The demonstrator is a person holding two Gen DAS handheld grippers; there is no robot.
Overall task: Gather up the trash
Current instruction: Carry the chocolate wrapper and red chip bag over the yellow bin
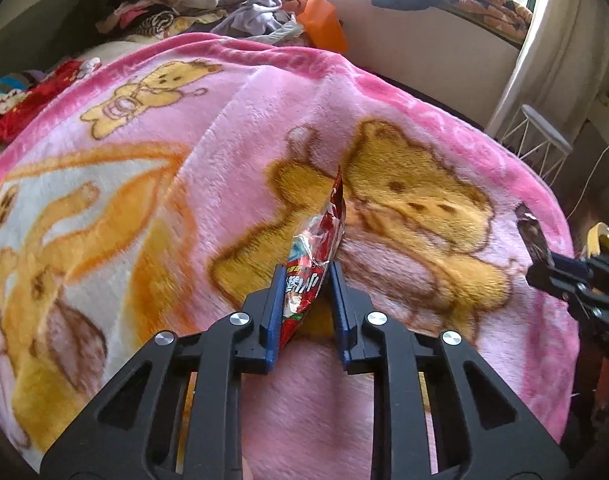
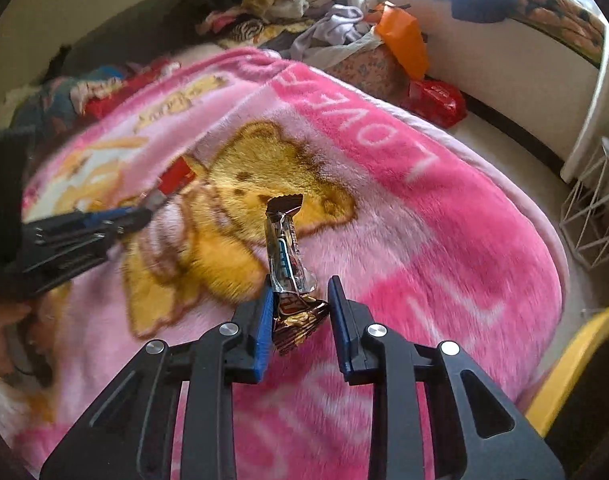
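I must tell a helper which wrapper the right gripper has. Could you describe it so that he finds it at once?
Look at the pink blanket with yellow bears that covers the bed. Over the bear's face, between the blue fingers of the right gripper, stands a narrow snack wrapper. It is dark brown and silver, whereas the red packet in the left gripper is bright red.

The pink blanket carries large white capital letters along its deeper pink border, seen upside down in the right wrist view; "LOVER" can be made out, and further letters nearer the camera are too blurred to read. The red snack wrapper shows white Chinese characters on its crumpled face, only partly legible. Print on the brown and silver bar wrapper cannot be read.
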